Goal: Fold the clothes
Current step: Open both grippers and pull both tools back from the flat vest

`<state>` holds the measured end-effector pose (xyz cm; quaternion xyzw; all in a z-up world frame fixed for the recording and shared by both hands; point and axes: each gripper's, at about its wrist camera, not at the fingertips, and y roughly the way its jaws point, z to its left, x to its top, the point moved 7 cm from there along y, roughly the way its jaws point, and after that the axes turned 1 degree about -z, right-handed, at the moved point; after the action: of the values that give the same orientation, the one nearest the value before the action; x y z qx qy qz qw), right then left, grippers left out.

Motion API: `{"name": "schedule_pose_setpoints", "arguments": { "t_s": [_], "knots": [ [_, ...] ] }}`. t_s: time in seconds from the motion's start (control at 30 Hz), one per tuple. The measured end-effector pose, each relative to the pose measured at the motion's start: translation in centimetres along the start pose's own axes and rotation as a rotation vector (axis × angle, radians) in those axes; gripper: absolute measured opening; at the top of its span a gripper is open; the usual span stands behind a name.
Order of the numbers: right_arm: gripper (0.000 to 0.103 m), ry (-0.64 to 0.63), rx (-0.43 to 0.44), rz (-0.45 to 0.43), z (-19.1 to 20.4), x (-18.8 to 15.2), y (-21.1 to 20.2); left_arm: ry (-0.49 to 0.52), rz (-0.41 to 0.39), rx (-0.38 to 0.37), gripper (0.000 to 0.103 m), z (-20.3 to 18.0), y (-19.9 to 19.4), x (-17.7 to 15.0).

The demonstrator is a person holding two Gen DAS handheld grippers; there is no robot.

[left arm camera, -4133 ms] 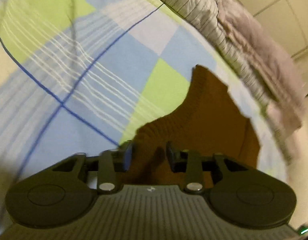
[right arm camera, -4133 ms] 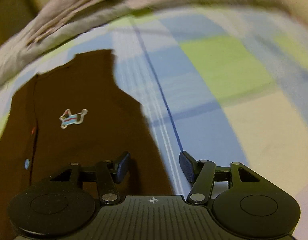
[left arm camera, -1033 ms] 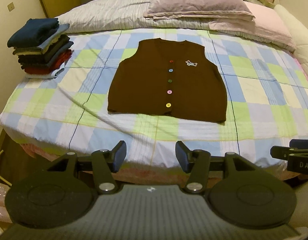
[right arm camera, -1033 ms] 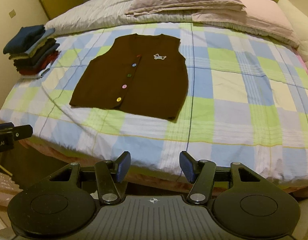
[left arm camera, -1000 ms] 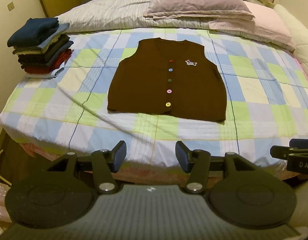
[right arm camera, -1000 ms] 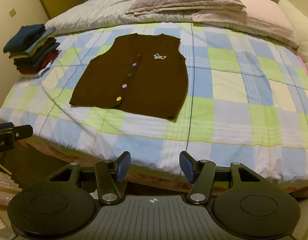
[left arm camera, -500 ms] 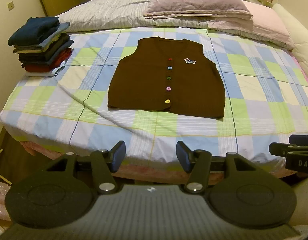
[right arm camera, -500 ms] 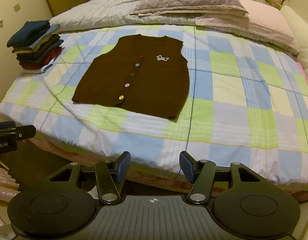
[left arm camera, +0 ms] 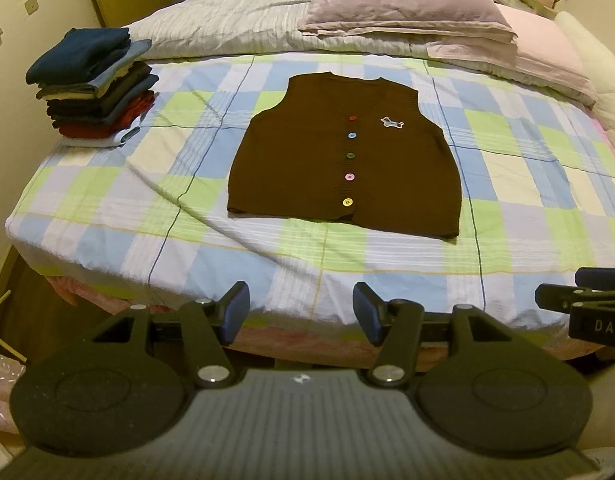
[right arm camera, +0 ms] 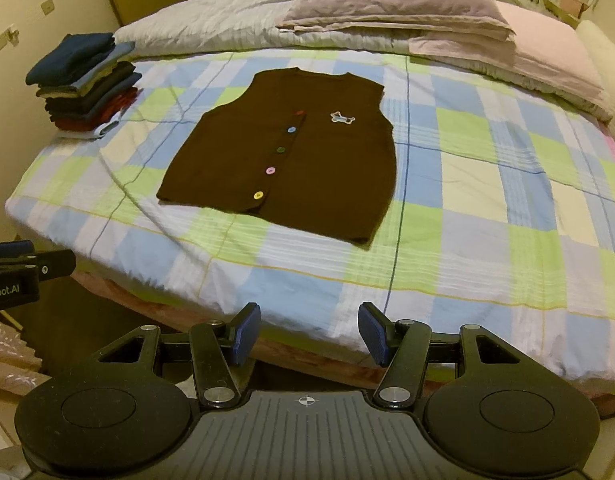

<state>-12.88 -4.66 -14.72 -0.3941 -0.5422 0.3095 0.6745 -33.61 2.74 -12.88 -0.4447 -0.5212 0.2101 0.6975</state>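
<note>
Currently brown vest (left arm camera: 343, 168) lies flat, buttoned, face up, mid-bed on checked bedsheet (left arm camera: 107, 184), collar toward pillows (left arm camera: 403, 12). Folded clothes stack (left arm camera: 95, 84) sits at the bed's far-left corner, well apart from vest. Left gripper (left arm camera: 301, 314) and right gripper (right arm camera: 309, 334) both held off the near bed edge, fingers apart, holding nothing.
</note>
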Motion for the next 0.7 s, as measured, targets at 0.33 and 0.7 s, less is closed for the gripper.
{"name": "schedule_pose_setpoints", "arguments": {
  "t_s": [0.33, 0.7],
  "knots": [
    [0.058, -0.016, 0.014, 0.014, 0.2, 1.1, 1.3, -0.025, 0.014, 0.013, 0.054, 0.7, 1.1, 0.6],
    [0.058, 0.008, 0.002, 0.029, -0.2, 4.0, 3.8, 0.003, 0.034, 0.003, 0.054, 1.0, 4.3, 3.4]
  ]
}}
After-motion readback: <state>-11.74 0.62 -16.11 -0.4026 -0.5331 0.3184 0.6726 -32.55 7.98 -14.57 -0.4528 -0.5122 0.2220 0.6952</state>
